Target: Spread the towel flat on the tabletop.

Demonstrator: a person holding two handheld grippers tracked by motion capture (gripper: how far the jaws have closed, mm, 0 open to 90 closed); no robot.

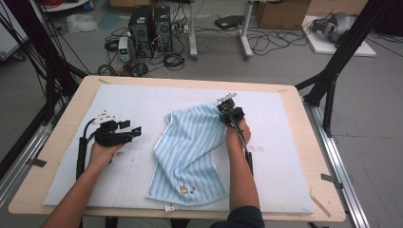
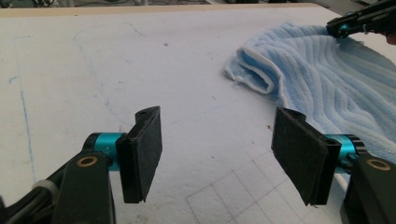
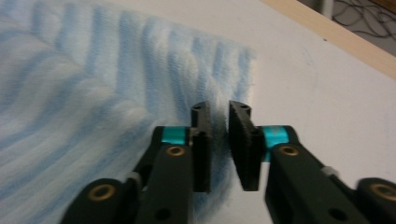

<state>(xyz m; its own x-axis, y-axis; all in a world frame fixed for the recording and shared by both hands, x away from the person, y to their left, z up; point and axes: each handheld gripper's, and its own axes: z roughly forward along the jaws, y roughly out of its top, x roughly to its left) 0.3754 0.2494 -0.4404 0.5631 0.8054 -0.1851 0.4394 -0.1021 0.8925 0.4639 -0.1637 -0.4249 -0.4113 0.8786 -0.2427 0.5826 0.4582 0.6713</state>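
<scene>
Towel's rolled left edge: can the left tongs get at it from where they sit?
Probably yes. The left tongs stand open and empty, with bare white mat between them and the towel's rolled edge.

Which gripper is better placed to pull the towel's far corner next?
Right. The right gripper already has its jaws nearly closed around the towel edge at the far corner. The left gripper is open over bare white mat, apart from the towel.
</scene>
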